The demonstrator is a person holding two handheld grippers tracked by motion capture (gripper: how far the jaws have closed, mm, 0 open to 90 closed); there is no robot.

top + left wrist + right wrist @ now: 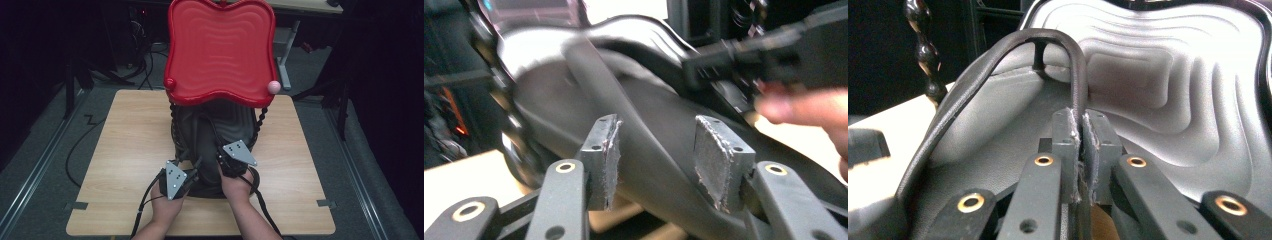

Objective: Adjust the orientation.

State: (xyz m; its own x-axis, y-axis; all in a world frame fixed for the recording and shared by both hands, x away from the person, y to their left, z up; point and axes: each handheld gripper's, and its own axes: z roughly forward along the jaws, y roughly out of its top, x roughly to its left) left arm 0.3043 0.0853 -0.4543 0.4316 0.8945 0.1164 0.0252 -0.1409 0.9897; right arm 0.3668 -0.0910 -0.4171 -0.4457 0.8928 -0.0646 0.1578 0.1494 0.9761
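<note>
A black bag (212,130) with a red wavy shell (220,50) raised over its far end lies on the wooden table (125,150). My left gripper (190,176) is at the bag's near left side. In the left gripper view the left gripper (656,150) is open, with a wide black strap (634,130) running between the pads untouched. My right gripper (227,162) is at the bag's near right side. In the right gripper view the right gripper (1081,125) is shut on a thin black strap (1075,65) that arches up from the bag.
Two black beaded rods (173,125) hold the shell up at its corners, which carry a pink ball (273,86) and a red ball (170,83). Bare table lies left and right of the bag. Cables trail from both grippers off the near edge.
</note>
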